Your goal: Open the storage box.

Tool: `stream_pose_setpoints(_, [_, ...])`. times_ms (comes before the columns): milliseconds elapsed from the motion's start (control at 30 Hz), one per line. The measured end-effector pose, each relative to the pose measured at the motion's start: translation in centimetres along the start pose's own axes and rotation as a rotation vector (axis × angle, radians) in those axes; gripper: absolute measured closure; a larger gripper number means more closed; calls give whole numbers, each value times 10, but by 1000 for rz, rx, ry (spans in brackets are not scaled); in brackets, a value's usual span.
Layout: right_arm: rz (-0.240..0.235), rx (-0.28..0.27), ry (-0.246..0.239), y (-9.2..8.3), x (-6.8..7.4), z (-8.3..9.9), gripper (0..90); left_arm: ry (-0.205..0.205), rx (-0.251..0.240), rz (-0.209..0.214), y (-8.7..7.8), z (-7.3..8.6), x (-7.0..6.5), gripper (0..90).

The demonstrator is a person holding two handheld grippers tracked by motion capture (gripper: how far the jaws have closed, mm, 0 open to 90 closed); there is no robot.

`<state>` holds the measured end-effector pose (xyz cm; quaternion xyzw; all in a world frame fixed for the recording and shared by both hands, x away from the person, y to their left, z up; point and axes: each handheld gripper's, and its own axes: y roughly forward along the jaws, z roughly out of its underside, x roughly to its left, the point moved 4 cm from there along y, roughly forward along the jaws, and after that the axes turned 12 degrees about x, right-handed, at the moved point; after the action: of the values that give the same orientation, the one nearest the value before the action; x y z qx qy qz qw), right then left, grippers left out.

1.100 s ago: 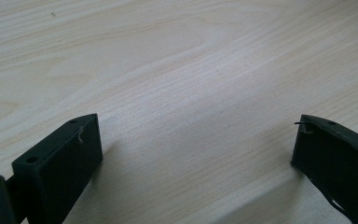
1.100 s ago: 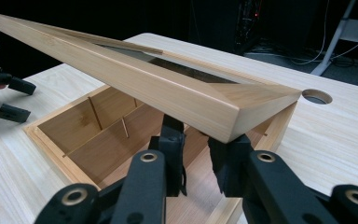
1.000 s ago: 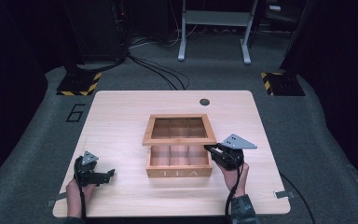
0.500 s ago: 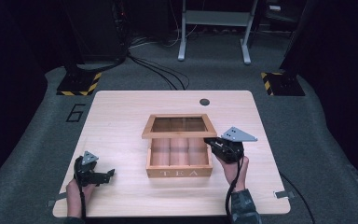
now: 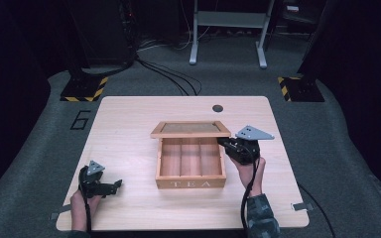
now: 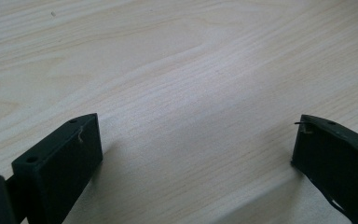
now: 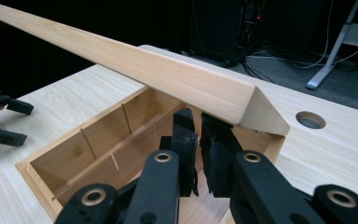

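Your left gripper (image 5: 110, 186) and right gripper (image 5: 226, 144) are black, each topped with a grey three-cornered plate. A black cable trails from each. Your right sleeve (image 5: 261, 218) is camouflage-patterned

Looking along my right hand-held gripper (image 7: 199, 140), I see its two black jaws drawn together, tips tucked just under the front edge of the wooden lid (image 7: 135, 65), which slants up over the open tea box (image 7: 98, 149). Inside, thin dividers split the box into compartments. The left hand-held gripper (image 7: 0, 119) rests far off on the bench (image 7: 335, 154), which has a round hole (image 7: 310, 120).
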<state>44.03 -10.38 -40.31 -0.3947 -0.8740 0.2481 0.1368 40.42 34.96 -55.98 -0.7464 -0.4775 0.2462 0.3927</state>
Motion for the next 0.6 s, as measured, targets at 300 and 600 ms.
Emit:
stream_pose_setpoints(300, [3,7,-10,1,-5,-12,837,2,2,1,0,0,0,13])
stream_pose_setpoints(600, [9,19,-16,3,-12,-25,836,3,1,0,0,0,0,13])
